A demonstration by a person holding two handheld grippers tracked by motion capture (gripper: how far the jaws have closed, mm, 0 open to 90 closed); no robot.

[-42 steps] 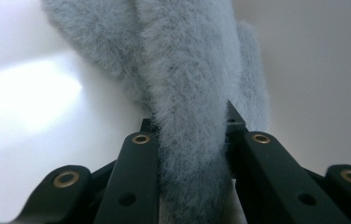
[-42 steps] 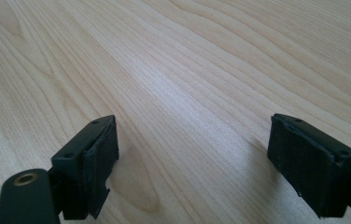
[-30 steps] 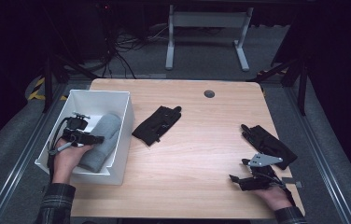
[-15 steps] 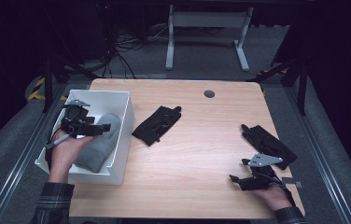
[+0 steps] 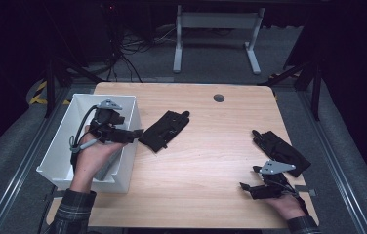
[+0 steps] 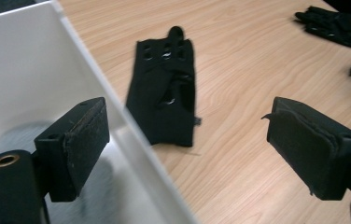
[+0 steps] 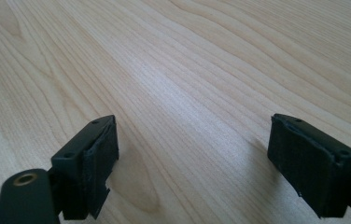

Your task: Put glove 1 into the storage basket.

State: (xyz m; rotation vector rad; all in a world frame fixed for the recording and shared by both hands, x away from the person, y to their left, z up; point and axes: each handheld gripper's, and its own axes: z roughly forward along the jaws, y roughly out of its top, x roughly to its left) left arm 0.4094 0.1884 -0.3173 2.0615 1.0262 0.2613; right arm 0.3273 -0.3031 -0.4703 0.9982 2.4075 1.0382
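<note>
Wooden table [image 5: 206, 161] carries a white bin [image 5: 67, 141]; above its rim the left gripper [image 5: 135, 134], jaws just opening and empty, faces the nearest black glove [image 5: 164, 129], probably to collect it next. Far from the bin, the right gripper [image 5: 247, 187] rests with jaws apart.

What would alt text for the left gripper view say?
Two open black tool jaws frame a black glove lying flat on a wooden table, beside the white bin wall at left. Another black glove lies at far right.

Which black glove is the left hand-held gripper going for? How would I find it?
Find the white bin at the table's left edge. The black glove lies flat on the wood just beside its right wall. The other black glove lies far off, near the right edge.
</note>
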